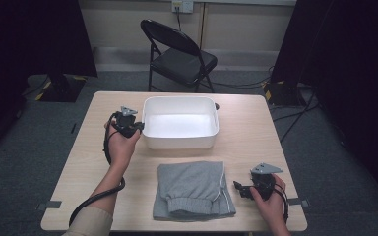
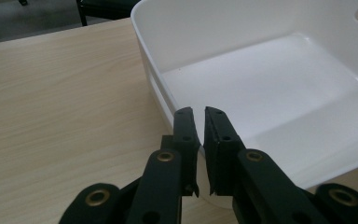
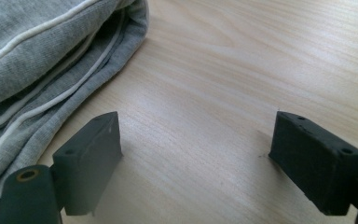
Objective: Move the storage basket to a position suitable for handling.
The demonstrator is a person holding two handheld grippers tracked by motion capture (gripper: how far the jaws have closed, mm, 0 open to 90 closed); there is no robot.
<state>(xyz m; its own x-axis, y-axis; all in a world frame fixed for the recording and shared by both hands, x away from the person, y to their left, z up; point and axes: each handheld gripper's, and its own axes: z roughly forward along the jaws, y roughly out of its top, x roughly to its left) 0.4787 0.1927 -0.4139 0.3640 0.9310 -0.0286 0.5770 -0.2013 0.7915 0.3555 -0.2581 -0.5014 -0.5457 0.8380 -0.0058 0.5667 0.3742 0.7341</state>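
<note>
A white plastic tub [image 1: 179, 142] stands at the middle back of the wooden table, and nothing lies in it. My left gripper [image 1: 140, 127] is at the tub's left wall near its front corner. In the left gripper view the jaws [image 2: 198, 114] stand almost together over the tub's rim [image 2: 151, 70], with a thin strip of white between them. A folded grey garment [image 1: 192, 189] with white piping lies in front of the tub. My right gripper [image 1: 237, 187] rests just right of it, pointing left. It is wide open [image 3: 209, 140] over bare wood, with the garment's edge [image 3: 51, 60] beside its left jaw.
A black folding chair [image 1: 179, 54] stands behind the table's far edge. Dark curtains hang at both sides, and cables [image 1: 295, 115] run over the floor at the right. Bare tabletop [image 1: 253, 132] lies to the right of the tub.
</note>
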